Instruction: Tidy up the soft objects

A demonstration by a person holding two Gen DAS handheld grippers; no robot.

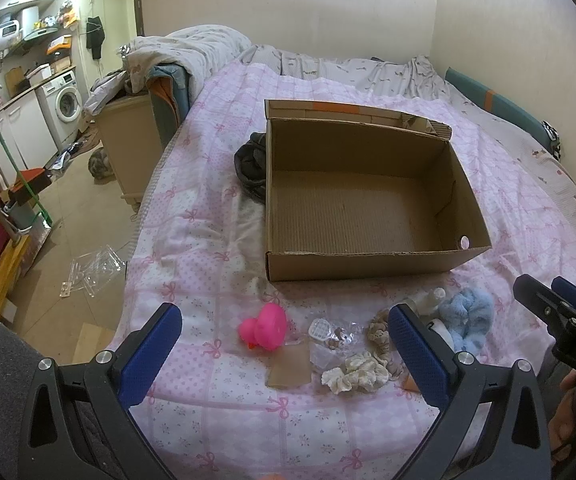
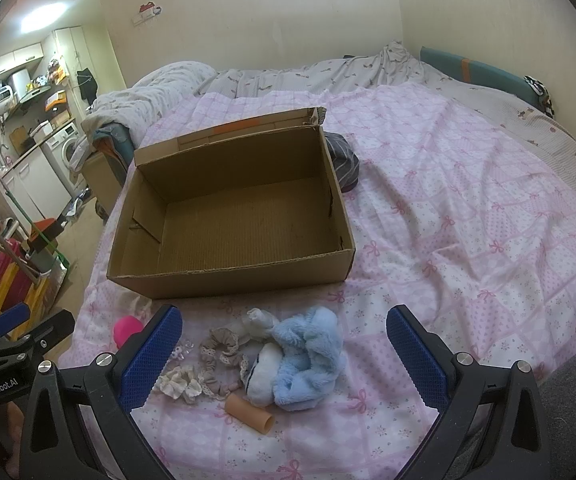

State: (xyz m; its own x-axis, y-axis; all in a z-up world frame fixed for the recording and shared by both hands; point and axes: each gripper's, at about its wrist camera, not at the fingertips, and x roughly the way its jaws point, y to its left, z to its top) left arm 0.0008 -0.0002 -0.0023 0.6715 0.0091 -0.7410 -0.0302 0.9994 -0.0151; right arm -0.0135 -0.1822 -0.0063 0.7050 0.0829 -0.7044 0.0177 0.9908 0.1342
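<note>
Sitting empty: cardboard box [image 1: 351, 216]

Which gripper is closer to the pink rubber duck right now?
Left. The pink duck lies between the open fingers of the left gripper, nearer its left finger. The right gripper is open too and sits off to the duck's right, over the blue plush.

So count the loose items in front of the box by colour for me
Pink: 1, duck
Blue: 1, plush
Cream: 1, scrunchie
Beige: 2, scrunchies
Tan: 1, tube
Brown: 1, card
Clear: 1, packet
Total: 8, not counting white bits part hidden by the plush.
</note>
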